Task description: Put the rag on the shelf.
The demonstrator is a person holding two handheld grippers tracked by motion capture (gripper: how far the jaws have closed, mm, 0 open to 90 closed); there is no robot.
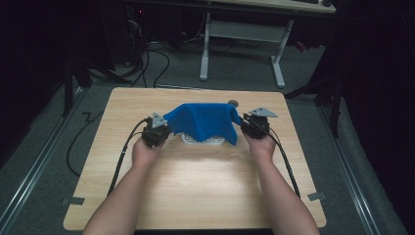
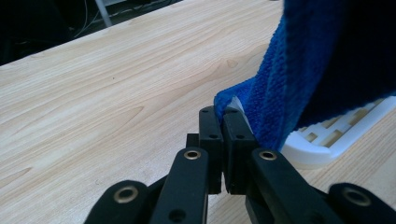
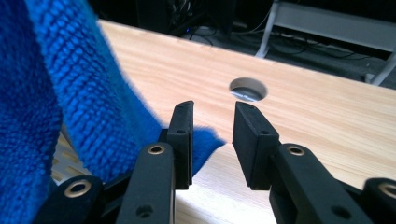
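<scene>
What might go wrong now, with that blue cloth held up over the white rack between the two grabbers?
The right gripper's fingers stand apart, so the blue cloth may slip off that side and hang from one corner. The left gripper is pinched shut on the other corner, so a pull there could drag the cloth askew off the white rack. The rack looks light and might slide on the table.

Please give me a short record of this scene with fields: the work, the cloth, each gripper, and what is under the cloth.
work: spreading a blue cloth over a white slatted tray
left gripper: shut on a corner of the cloth
right gripper: jaws apart, cloth corner beside one jaw, not pinched
surface: wooden table
other: round hole in the table
</scene>
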